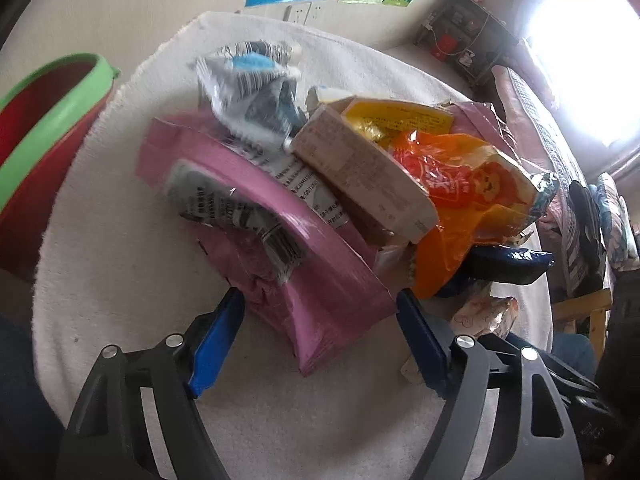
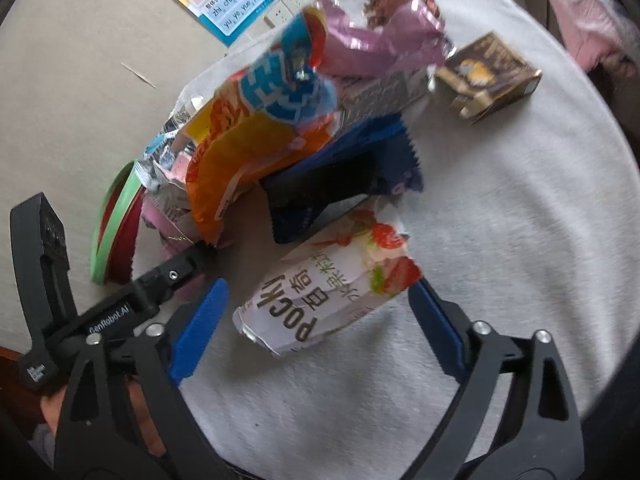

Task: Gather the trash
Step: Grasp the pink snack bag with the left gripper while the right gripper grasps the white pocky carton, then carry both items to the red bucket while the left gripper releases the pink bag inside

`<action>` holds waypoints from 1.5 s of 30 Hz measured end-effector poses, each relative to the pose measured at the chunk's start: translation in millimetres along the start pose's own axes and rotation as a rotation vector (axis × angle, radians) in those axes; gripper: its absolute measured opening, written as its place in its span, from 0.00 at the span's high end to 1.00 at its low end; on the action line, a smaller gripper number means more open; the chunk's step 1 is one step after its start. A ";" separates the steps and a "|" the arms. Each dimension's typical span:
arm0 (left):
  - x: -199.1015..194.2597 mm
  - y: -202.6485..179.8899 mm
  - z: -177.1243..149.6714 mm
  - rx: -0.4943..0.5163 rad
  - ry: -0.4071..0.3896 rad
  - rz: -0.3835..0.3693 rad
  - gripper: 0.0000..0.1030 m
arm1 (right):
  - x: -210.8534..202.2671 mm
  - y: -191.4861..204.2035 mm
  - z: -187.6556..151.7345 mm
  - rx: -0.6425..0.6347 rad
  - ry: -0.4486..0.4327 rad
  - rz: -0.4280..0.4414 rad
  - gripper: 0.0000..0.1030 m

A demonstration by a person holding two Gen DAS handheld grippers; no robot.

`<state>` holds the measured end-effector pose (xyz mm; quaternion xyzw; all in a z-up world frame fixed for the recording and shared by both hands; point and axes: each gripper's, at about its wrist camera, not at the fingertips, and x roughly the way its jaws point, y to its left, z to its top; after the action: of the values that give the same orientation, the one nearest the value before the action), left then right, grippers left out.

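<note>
Status: both tongs wide, nothing clamped.

Left gripper: I have its jaws either side of the near end of the pink pouch, pads not pressing on it that I can see. Right gripper: its jaws bracket the white strawberry Pocky wrapper, pads clear of it on both sides.

Location of trash: one loose heap on the white cloth covering the table, incl. the orange snack bag, a beige carton, a dark blue wrapper. A small brown box sits apart, further back. Red bin w/ green rim stands just beside the table on my left.

Risks, my judgement:
1. Pink pouch carries the carton and other wrappers on top. Lifting it likely tips them; some may slide off the table edge.
2. Pouch is slick film. A grip on the end only may slip or crumple.
3. Pocky wrapper lies flat. Pads may pinch the cloth w/ it and drag the heap.
4. Both arms work close together; left gripper body shows in the right view. Collision possible.

Not readable:
- Both views motion-blurred; print on most packs illegible.
- Underside of heap hidden; item count unknown.
- Bin interior and floor cut off.
- Pad contact at left tips partly masked by the pouch.
</note>
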<state>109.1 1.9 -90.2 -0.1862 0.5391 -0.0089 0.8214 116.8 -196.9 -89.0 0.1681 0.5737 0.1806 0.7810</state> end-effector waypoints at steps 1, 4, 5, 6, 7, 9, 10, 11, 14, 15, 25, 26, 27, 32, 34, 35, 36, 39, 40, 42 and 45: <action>0.5 -0.3 -0.3 0.003 -0.002 -0.004 0.28 | 1.7 0.4 -0.3 0.002 0.002 0.015 0.24; -1.0 1.2 0.2 -0.004 -0.012 -0.028 0.40 | 6.4 1.4 -0.9 0.004 0.020 0.034 0.38; -2.1 0.5 0.4 -0.002 -0.015 -0.026 0.43 | 7.7 1.8 -1.4 0.006 0.020 0.039 0.40; -2.7 1.0 -0.1 -0.004 -0.014 -0.031 0.45 | 7.3 2.0 -2.4 0.003 0.017 0.045 0.46; -3.0 1.2 -0.4 -0.007 -0.012 -0.046 0.46 | 7.3 1.6 -2.8 0.000 0.012 0.055 0.51; -4.3 2.6 0.4 -0.007 -0.011 -0.064 0.48 | 5.2 3.6 -6.0 -0.011 0.015 0.067 0.56; -4.9 2.9 -0.2 -0.010 -0.010 -0.072 0.49 | 4.4 5.4 -6.8 -0.015 0.016 0.072 0.59; -5.9 3.5 -0.6 -0.013 -0.010 -0.080 0.50 | 2.5 8.1 -8.9 -0.023 0.015 0.074 0.60; -10.1 4.1 -1.3 -0.018 -0.006 -0.105 0.52 | -3.2 13.6 -8.8 -0.035 0.016 0.078 0.66; -12.9 3.7 -2.1 -0.016 -0.004 -0.112 0.52 | -6.9 15.4 -10.4 -0.042 0.013 0.075 0.66; -45.8 2.0 -19.4 0.032 0.011 -0.105 0.52 | -41.8 10.1 -18.0 -0.045 -0.026 0.053 0.71; -49.2 2.6 -21.6 0.042 0.013 -0.096 0.52 | -47.4 10.4 -19.8 -0.047 -0.036 0.051 0.72; -51.0 3.4 -22.5 0.046 0.012 -0.093 0.52 | -47.9 9.9 -17.3 -0.052 -0.042 0.049 0.78; -68.6 4.3 -31.0 0.067 -0.014 -0.100 0.52 | -61.6 16.6 -23.0 -0.093 -0.071 0.037 0.86; -74.0 4.2 -33.0 0.069 -0.023 -0.099 0.52 | -59.9 18.4 -24.6 -0.100 -0.064 0.024 0.87; -76.3 4.5 -34.0 0.069 -0.029 -0.099 0.52 | -58.6 14.4 -26.2 -0.079 -0.050 0.031 0.87; -78.9 4.8 -34.0 0.071 -0.034 -0.099 0.52 | -59.6 14.2 -27.2 -0.071 -0.048 0.035 0.87; -89.1 6.2 -35.4 0.082 -0.053 -0.101 0.52 | -68.8 21.4 -31.4 -0.098 -0.072 0.037 0.87; -92.9 6.6 -35.8 0.090 -0.057 -0.103 0.52 | -73.4 24.4 -33.6 -0.111 -0.081 0.034 0.88; -97.6 6.4 -36.3 0.099 -0.063 -0.104 0.52 | -83.9 28.8 -36.4 -0.141 -0.103 0.030 0.88; -104.5 6.0 -36.3 0.111 -0.077 -0.103 0.52 | -95.9 36.3 -37.9 -0.173 -0.136 0.030 0.88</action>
<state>32.0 19.3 -12.6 -0.1678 0.4955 -0.0739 0.8491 50.8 -208.4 -2.5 0.1205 0.4991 0.2292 0.8270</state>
